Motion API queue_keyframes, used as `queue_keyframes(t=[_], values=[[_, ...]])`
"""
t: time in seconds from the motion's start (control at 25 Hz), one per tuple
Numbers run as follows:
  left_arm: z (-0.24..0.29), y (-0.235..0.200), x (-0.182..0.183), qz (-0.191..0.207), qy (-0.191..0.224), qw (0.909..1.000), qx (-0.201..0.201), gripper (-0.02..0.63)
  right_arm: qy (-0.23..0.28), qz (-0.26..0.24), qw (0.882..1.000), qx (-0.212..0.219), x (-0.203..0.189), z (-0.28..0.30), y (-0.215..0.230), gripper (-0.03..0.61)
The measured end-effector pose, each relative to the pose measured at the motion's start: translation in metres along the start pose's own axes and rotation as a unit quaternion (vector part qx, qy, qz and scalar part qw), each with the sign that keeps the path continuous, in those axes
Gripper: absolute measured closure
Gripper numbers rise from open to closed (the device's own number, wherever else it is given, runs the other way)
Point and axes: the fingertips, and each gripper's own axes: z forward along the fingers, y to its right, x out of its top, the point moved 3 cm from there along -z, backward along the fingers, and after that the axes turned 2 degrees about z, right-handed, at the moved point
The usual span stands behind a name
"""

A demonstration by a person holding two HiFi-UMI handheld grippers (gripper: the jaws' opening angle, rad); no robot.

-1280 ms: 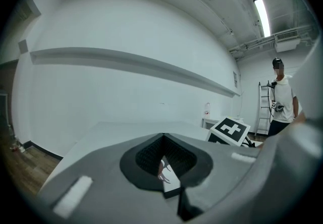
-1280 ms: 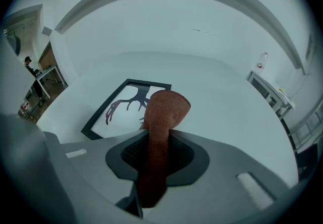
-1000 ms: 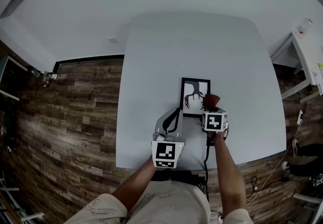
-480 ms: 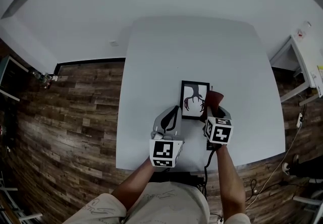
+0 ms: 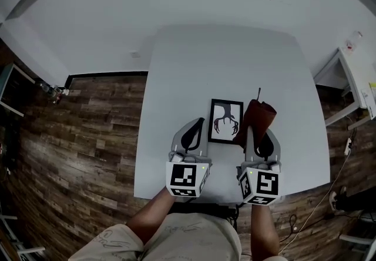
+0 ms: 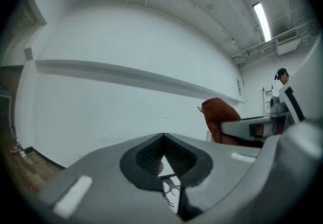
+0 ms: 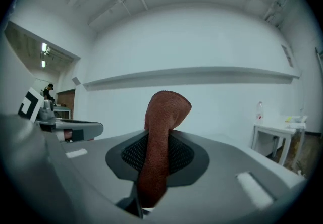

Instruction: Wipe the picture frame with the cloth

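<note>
The picture frame [image 5: 226, 120], black-edged with a dark antler print, lies flat on the white table [image 5: 194, 66], between my two grippers. My right gripper [image 5: 257, 131] is shut on the reddish-brown cloth [image 5: 259, 116], which stands up out of the jaws [image 7: 164, 117] just right of the frame. My left gripper [image 5: 197, 124] hovers at the frame's left edge with its jaws closed tip to tip and nothing between them [image 6: 162, 138]. A strip of the frame [image 6: 170, 187] shows under those tips. The cloth [image 6: 219, 113] and right gripper [image 6: 252, 128] appear at the right of the left gripper view.
Wooden floor [image 5: 88, 130] lies left of the table. A white side table [image 5: 359, 63] stands at the far right, with a bottle on it [image 7: 259, 111]. A cable [image 5: 320, 198] trails on the floor near the table's front right corner.
Both grippers have drawn back toward the table's near edge. The right one moved right with the cloth, off the frame's lower right corner, so the whole frame now shows.
</note>
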Motion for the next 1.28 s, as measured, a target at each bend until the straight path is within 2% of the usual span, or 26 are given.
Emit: queue_keyframes(t=[0.16,0.32,0.48,0.72,1.28], values=[[-0.007,0.001,0.021,0.023,0.026,0.9994,-0.002,0.614,0.061,-0.05,0.997,-0.019,0.029,-0.017,-0.006,0.476],[-0.015,0.001,0.031,0.038,0.035,0.9986,0.0,0.614,0.083,-0.068,0.994,-0.018,0.032,-0.018,-0.007,0.476],[-0.019,0.002,0.031,0.041,0.045,0.9981,0.0,0.614,0.091,-0.069,0.993,-0.017,0.03,-0.017,-0.006,0.476],[-0.021,0.001,0.032,0.046,0.032,0.9984,-0.002,0.614,0.094,-0.063,0.993,-0.018,0.03,-0.016,-0.005,0.477],[-0.02,0.006,0.036,0.051,0.038,0.9979,-0.001,0.614,0.088,-0.067,0.994,-0.015,0.026,-0.014,-0.003,0.479]])
